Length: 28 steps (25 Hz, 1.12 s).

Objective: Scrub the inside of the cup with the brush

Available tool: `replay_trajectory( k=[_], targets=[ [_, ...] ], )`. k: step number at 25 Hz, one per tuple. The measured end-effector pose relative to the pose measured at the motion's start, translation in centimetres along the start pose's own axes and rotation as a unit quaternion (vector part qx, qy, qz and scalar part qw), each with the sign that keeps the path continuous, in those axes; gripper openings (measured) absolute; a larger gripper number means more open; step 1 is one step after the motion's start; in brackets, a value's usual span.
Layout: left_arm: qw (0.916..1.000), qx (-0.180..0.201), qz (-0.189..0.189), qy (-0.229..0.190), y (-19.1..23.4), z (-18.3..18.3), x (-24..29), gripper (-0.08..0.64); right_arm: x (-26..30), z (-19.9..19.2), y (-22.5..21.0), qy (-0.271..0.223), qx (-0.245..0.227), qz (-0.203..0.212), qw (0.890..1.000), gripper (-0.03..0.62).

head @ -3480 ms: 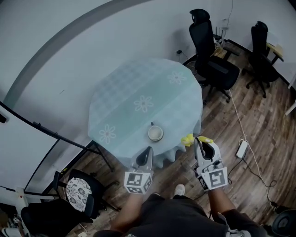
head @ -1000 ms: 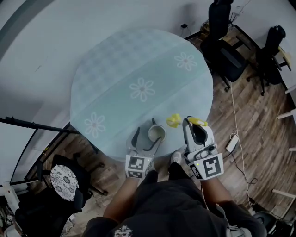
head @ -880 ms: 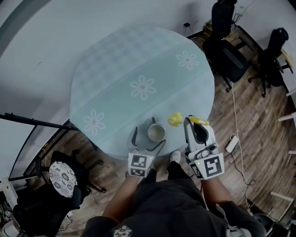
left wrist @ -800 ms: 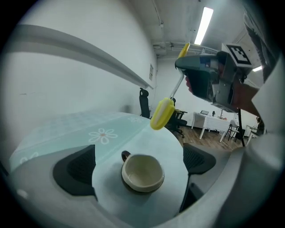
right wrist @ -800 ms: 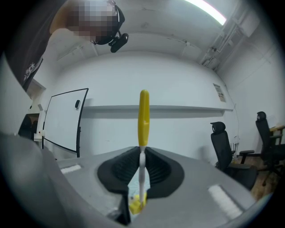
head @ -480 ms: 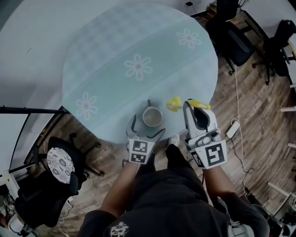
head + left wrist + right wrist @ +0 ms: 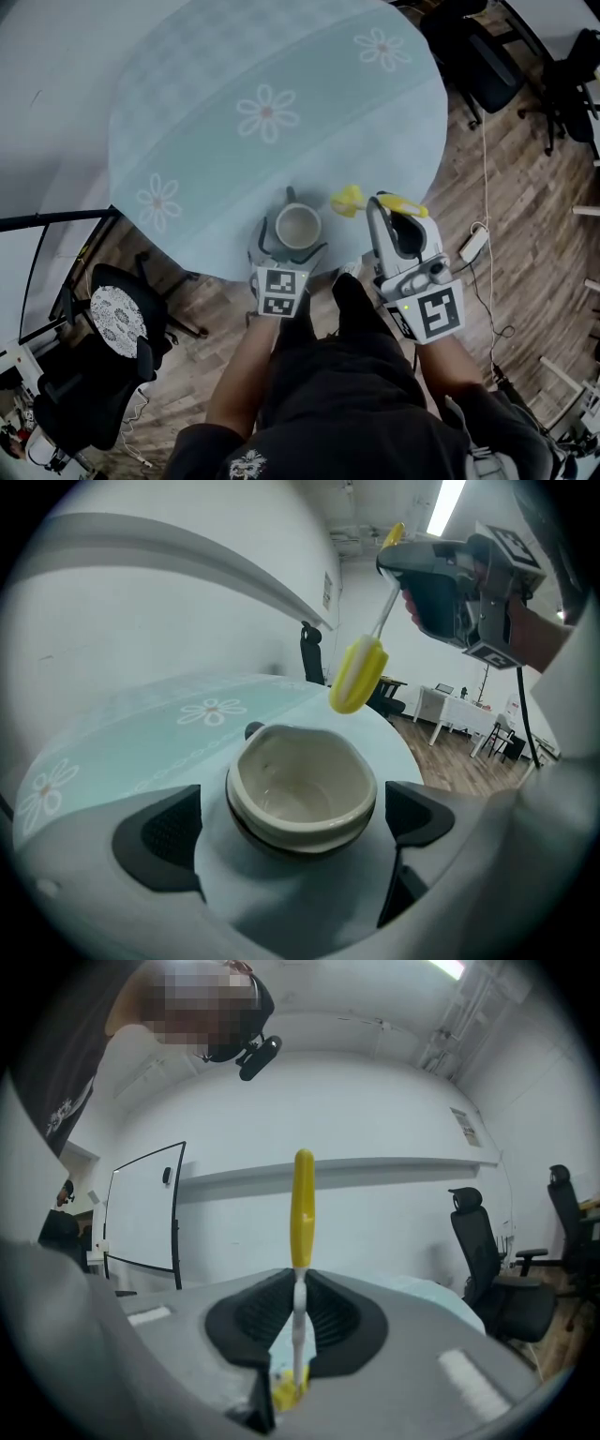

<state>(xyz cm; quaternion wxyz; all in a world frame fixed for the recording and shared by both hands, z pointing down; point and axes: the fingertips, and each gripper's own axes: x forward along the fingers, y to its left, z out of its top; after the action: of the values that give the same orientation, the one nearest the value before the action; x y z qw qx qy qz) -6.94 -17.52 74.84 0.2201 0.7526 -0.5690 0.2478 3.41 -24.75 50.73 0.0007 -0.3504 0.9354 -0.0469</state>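
One cup [image 7: 298,226] on the counter [image 7: 234,56], untouched between the jaws of just-opened, wide-spread left tongs [image 7: 291,829]. One brush [image 7: 348,199], stem pinched in right tongs [image 7: 300,1312].

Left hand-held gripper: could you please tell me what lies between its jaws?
The cup, clear of both pads; the jaws have just been opening. The left gripper view shows it.

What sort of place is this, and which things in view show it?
Probably an office or workroom: black swivel chairs, what looks like a whiteboard on a stand, and a power strip lying on the wood floor.
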Motion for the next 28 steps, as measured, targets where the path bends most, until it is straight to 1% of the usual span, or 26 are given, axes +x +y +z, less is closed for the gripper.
replay_trajectory(
  k=[8, 15, 21, 24, 28],
  targets=[
    [0.9999, -0.004, 0.010, 0.008, 0.1, -0.5, 2.3, 0.600, 0.6, -0.5, -1.0, 0.000, 0.010, 0.016, 1.000, 0.040],
    [0.9998, 0.012, 0.008, 0.009, 0.1, -0.5, 4.0, 0.600, 1.6, -1.5, -2.0, 0.005, 0.014, 0.020, 1.000, 0.040],
    [0.9996, 0.026, 0.008, 0.012, -0.1, -1.0, 4.1, 0.598, 1.9, -2.0, -2.4, 0.009, 0.019, 0.020, 1.000, 0.040],
    [0.9991, 0.038, 0.016, 0.002, 0.1, -0.8, 4.1, 0.575, 2.1, -2.2, -2.5, 0.012, 0.022, 0.020, 0.999, 0.040],
    [0.9989, 0.043, 0.017, -0.003, 0.2, -0.6, 4.0, 0.569, 2.0, -2.1, -2.4, 0.013, 0.023, 0.019, 0.999, 0.040]
  ],
)
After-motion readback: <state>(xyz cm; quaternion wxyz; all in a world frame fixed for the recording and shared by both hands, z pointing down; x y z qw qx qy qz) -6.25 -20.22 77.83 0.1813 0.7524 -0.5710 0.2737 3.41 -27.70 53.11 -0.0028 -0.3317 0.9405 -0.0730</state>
